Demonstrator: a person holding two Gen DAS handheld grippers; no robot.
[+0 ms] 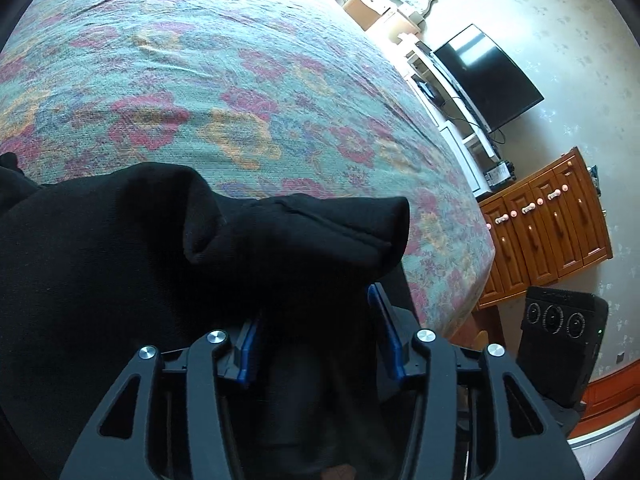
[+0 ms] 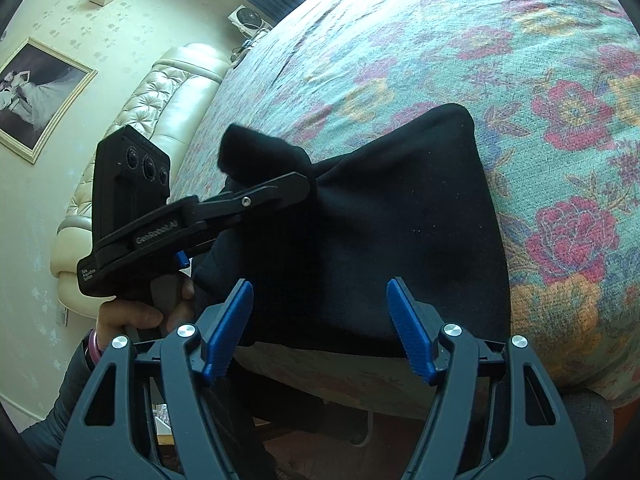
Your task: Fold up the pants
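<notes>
At the left, the left gripper [image 2: 296, 184] had its fingers clamped on a bunched corner of the pants [image 2: 400, 232], lifting a peak of cloth off the bed [image 2: 440, 40] while the rest of the garment lay folded into a thick dark slab near the bed's front edge. From its own camera, the left gripper [image 1: 316, 320] showed cloth filling the gap between the blue pads. Further right, the right gripper [image 2: 320, 320] hovered over the near hem with its fingers apart and nothing between them. The risk, as I judged it, was that the pinched wad would slip out, since only a small, thick bundle was held; a one-sided pull could also drag the whole stack toward the edge and undo the fold. The pants looked like soft, matte black knit, heavy and limp, with rounded fold edges. The bedspread was a coarse woven floral in teal, red and orange, likely giving some grip.
</notes>
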